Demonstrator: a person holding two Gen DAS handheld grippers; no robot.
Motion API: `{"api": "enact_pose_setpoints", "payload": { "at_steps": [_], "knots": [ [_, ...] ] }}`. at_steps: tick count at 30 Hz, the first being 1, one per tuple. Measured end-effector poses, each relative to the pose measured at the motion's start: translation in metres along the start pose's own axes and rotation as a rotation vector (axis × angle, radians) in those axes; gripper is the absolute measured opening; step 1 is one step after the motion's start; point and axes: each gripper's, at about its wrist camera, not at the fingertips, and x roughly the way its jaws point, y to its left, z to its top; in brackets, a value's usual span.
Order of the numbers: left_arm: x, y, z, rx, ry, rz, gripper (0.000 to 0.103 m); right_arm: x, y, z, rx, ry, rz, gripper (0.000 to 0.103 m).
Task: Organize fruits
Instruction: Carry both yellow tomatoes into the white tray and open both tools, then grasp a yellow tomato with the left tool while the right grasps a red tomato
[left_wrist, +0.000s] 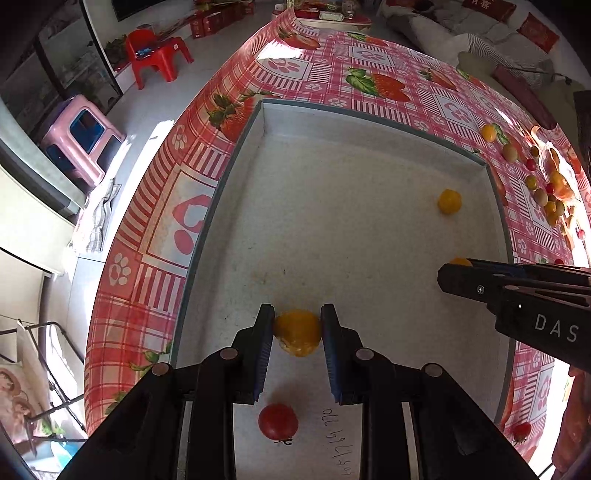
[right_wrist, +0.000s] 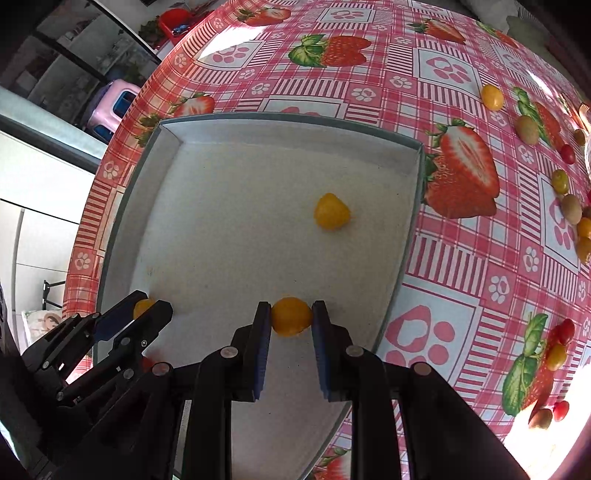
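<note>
The left gripper (left_wrist: 297, 325) pinched a smooth round yellow tomato (left_wrist: 297, 332); the right gripper (right_wrist: 291, 314) pinched another yellow fruit (right_wrist: 291, 316), both over the matte white tray (right_wrist: 207, 206). A glossy strawberry-print tablecloth (right_wrist: 424, 74) covered the table; loose fruits (right_wrist: 561, 181) lay at three o'clock.

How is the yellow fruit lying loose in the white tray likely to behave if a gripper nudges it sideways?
The loose yellow fruit looks rounded and glossy, so it would probably roll rather than slide. The white tray has a flat floor, so little would stop it before the low wall. Its small size suggests it is light.
</note>
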Motion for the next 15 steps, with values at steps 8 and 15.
{"api": "enact_pose_setpoints", "payload": {
  "at_steps": [8,15],
  "knots": [
    [-0.002,-0.004,-0.001,0.01,-0.019,0.036,0.079,-0.001,0.001,0.005,0.009,-0.003,0.033,0.047],
    [-0.005,-0.009,-0.005,0.021,-0.005,0.048,0.079,-0.026,0.0,0.005,0.023,-0.078,0.095,0.08]
  ]
}}
